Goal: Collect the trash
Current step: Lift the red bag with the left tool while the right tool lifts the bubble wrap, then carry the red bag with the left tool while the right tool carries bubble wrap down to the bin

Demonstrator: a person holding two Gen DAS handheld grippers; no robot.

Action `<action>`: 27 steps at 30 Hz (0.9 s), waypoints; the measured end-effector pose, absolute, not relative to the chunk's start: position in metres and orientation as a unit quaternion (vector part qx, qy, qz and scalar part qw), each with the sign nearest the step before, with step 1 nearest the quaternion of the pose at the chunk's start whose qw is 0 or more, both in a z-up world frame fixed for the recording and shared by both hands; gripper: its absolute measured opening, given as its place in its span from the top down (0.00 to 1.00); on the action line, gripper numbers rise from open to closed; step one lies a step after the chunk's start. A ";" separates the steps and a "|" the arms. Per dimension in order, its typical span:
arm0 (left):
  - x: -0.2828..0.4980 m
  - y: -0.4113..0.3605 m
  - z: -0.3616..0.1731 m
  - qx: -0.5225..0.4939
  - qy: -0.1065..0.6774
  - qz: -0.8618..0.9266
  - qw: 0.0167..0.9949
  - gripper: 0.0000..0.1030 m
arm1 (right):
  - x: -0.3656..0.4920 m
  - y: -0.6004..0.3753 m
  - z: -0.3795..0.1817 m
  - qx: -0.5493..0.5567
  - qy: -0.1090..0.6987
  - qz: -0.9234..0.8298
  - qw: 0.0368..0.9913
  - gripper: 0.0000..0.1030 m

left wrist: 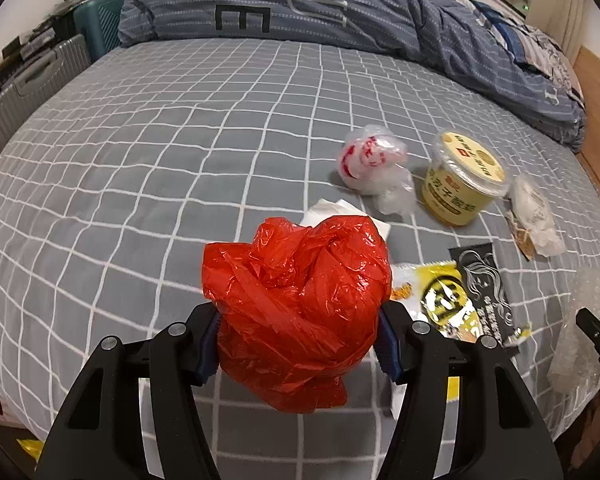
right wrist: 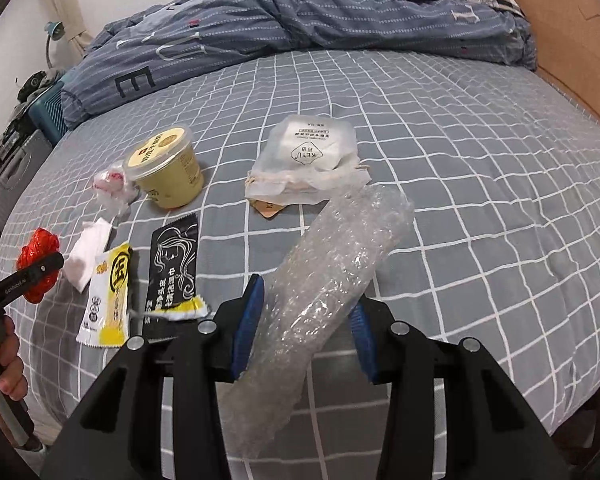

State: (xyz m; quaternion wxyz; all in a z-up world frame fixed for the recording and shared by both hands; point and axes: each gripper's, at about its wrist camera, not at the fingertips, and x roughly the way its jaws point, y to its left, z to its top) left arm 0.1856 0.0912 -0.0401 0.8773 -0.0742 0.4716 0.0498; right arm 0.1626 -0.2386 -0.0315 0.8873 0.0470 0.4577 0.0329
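Mid-collection, the left gripper [left wrist: 300,344] clamps a crumpled red plastic bag [left wrist: 300,300] at lower centre, the right gripper [right wrist: 304,332] pinches a clear bubble-wrap roll [right wrist: 332,264]; both likely need binning next.

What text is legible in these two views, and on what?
"KEYU": clear pouch, seen upside down.
"E": blue duvet; further pale letters there unclear.
"GenRobot.AI", roughly: left gripper arm, small.
Yellow cup, yellow wrapper, black sachet: Chinese print, too blurred to read.

Crumpled red bag [left wrist: 296,312], bubble-wrap roll [right wrist: 328,280] aloft
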 end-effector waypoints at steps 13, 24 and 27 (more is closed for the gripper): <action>0.150 0.072 -0.033 -0.064 0.460 0.033 0.885 0.42 | 0.140 -0.230 -0.026 0.028 0.443 0.040 0.895 0.61; 0.125 0.067 -0.026 -0.058 0.448 0.026 0.892 0.42 | 0.120 -0.215 -0.022 0.013 0.434 0.052 0.899 0.61; 0.118 0.066 -0.027 -0.060 0.451 0.022 0.891 0.42 | 0.115 -0.213 -0.019 0.012 0.431 0.054 0.901 0.61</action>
